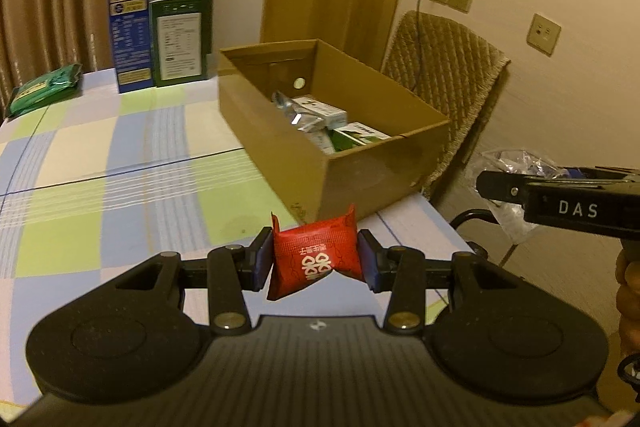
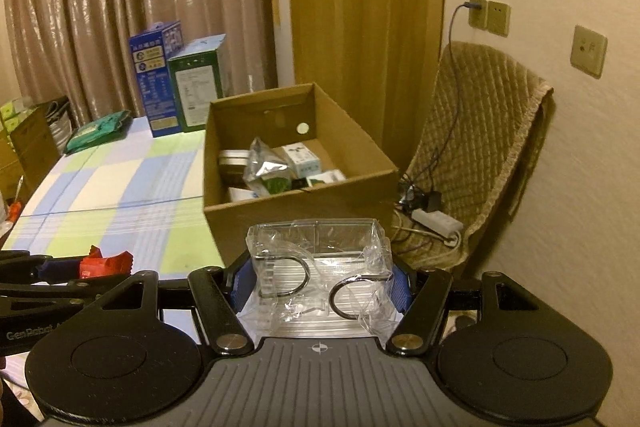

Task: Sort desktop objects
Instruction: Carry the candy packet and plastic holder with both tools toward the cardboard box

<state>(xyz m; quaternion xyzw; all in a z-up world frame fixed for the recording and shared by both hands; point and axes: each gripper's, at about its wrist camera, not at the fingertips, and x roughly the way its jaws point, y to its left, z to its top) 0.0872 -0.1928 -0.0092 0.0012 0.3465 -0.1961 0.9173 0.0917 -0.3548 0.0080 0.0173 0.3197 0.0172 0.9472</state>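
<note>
While its jaws pinch a red sachet [image 1: 316,259] by both sides, the left gripper [image 1: 316,261] hangs over the desk's [image 1: 120,155] near edge. Beside it, off the near right corner, the right gripper [image 2: 320,287] has its jaws clamped wider on a clear plastic packet [image 2: 320,267]. Both loads face the open cardboard box [image 1: 392,163] at the desk's right edge, probably their destination. Its near wall must be cleared. Two upright cartons [image 1: 160,31] and a green pouch [image 1: 44,87] line the far edge.
</note>
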